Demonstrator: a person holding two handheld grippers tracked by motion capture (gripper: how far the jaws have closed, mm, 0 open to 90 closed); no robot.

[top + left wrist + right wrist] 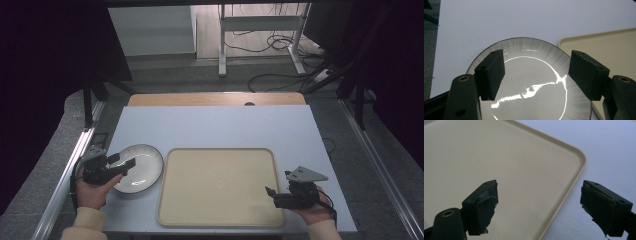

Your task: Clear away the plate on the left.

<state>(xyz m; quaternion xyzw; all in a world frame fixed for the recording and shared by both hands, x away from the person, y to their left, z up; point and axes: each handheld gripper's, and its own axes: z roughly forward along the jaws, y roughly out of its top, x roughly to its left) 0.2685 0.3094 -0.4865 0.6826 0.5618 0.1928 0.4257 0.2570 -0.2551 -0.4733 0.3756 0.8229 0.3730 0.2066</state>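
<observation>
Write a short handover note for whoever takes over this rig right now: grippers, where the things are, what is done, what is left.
Left gripper: jaws open, poised over the shiny white round plate, nothing between its pads.
Right gripper: jaws open and empty, at the near right corner of the beige rectangular plastic tray.
Plate lies flat on the white table, just left of the tray; whether their rims touch is unclear. The tray holds nothing.
Done: nothing moved that can be seen.
Left: probably grip the plate's rim and set it on the tray.
</observation>
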